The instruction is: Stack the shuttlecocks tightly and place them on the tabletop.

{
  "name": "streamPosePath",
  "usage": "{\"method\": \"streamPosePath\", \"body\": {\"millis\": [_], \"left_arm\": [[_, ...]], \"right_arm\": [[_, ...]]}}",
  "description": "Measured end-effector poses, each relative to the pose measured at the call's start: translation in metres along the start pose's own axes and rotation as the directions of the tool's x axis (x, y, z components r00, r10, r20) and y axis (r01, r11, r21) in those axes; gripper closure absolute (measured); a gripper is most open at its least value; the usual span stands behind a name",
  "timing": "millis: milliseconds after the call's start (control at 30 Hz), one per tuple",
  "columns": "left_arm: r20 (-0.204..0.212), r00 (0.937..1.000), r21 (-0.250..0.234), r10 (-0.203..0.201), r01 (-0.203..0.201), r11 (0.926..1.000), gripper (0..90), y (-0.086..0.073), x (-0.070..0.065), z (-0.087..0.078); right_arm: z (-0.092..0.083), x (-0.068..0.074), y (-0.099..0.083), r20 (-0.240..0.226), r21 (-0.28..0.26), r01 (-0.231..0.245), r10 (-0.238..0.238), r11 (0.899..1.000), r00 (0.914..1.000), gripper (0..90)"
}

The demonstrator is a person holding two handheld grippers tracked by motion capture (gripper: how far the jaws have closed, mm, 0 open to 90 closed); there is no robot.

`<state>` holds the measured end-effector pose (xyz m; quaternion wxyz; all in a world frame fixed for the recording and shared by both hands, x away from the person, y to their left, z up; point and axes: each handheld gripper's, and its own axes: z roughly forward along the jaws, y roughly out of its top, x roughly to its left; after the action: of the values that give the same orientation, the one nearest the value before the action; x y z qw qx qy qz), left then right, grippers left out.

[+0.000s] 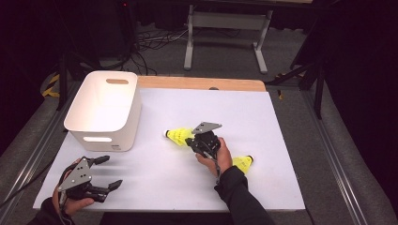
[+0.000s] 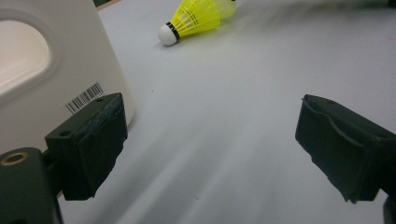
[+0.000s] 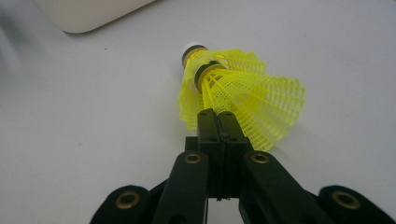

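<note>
— So, where is the yellow mesh plastic shuttlecock?
— On the white table, its skirt edge clamped in the right tongs; left tongs apart.
— Any risk?
— Thin mesh can slip out when lifted.

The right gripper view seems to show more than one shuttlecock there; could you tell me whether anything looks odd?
Yes: the right gripper is shut on the skirt rim of two yellow shuttlecocks nested one inside the other, two cork bands showing. A third shuttlecock lies apart by the wrist.
</note>
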<state>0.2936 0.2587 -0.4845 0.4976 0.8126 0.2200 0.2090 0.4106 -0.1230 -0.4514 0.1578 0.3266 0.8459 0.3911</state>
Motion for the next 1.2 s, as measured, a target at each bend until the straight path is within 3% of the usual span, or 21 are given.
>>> {"method": "streamPosePath", "body": {"millis": [467, 700, 1200], "left_arm": [[0.002, 1.0, 0.004, -0.001, 0.001, 1.0, 9.9, 0.0, 0.0, 0.001], [0.002, 1.0, 0.005, 0.001, -0.001, 1.0, 9.9, 0.0, 0.0, 0.001], [0.001, 1.0, 0.006, 0.01, -0.01, 0.9999, 9.7, 0.0, -0.001, 0.0]], "right_arm": [[0.008, -0.001, 0.0, 0.029, 0.025, -0.02, 0.019, 0.999, 0.9994, 85.9], [0.003, 0.001, 0.001, 0.086, 0.027, -0.002, 0.0, 1.0, 0.9963, 71.2], [-0.026, 0.008, 0.009, 0.088, -0.046, 0.028, -0.023, 0.999, 0.9959, 52.4]]}}
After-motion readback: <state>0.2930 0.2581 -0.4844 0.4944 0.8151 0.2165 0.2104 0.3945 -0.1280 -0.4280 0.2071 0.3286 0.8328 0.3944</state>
